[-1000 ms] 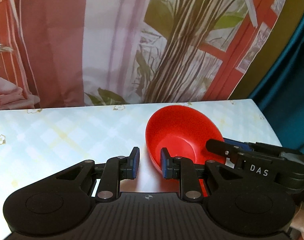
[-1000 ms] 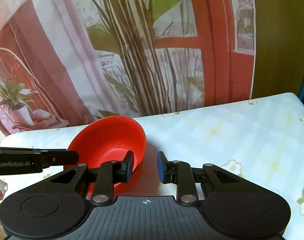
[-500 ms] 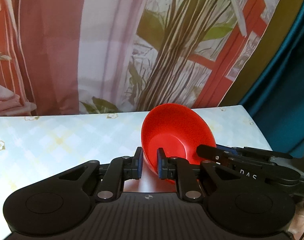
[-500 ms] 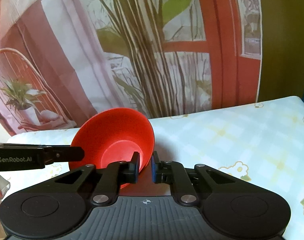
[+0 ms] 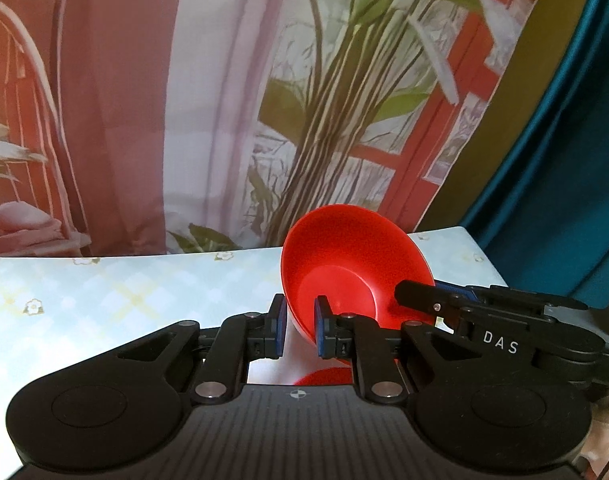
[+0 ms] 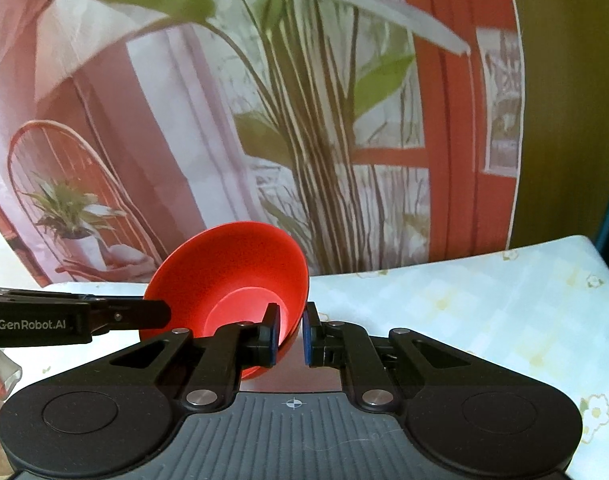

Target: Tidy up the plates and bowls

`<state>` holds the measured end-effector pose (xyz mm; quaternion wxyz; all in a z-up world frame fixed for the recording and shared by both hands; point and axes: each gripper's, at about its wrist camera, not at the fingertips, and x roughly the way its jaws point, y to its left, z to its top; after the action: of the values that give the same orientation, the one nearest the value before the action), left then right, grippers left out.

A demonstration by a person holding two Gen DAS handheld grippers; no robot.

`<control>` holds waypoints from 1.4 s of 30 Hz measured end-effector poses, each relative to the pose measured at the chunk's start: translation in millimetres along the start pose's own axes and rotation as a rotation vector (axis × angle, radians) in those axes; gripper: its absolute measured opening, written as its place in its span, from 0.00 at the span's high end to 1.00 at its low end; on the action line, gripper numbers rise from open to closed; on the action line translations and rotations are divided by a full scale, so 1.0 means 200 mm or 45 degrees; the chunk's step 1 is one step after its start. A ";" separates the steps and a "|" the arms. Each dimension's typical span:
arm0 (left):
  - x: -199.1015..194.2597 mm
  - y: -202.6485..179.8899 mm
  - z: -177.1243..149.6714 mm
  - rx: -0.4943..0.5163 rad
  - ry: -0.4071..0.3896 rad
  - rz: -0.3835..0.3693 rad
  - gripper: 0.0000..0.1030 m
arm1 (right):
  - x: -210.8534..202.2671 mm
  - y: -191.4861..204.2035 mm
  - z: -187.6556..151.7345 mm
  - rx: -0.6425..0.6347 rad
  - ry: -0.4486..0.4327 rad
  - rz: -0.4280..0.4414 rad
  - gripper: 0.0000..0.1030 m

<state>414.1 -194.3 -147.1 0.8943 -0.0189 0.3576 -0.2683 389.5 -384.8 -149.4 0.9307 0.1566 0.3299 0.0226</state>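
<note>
Both hand-held grippers pinch the rim of the glossy red plastic bowl: left hand-held gripper at nine o'clock, right hand-held gripper at three o'clock, steadying it above the pale checked worktop, likely for stacking.

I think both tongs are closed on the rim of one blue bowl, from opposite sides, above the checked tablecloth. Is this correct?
Not quite: the bowl is red, not blue, as both wrist views show. The rest holds: the left tongs and the right tongs pinch its rim from opposite sides above the checked tablecloth.
</note>
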 end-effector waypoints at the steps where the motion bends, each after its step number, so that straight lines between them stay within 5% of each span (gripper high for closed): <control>1: -0.02 -0.01 -0.01 0.005 -0.003 0.002 0.85 | -0.02 0.01 0.00 -0.004 -0.003 0.000 0.90; 16: -0.22 -0.06 -0.17 0.013 0.007 0.009 0.85 | -0.25 0.13 -0.12 -0.073 0.007 -0.015 0.89; 42: -0.17 -0.01 -0.36 0.031 0.122 0.059 0.85 | -0.22 0.17 -0.34 -0.079 0.119 -0.001 0.89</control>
<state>345.9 -167.0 -178.6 0.8823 0.0133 0.3971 -0.2524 314.9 -339.7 -162.3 0.9186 0.1263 0.3722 0.0398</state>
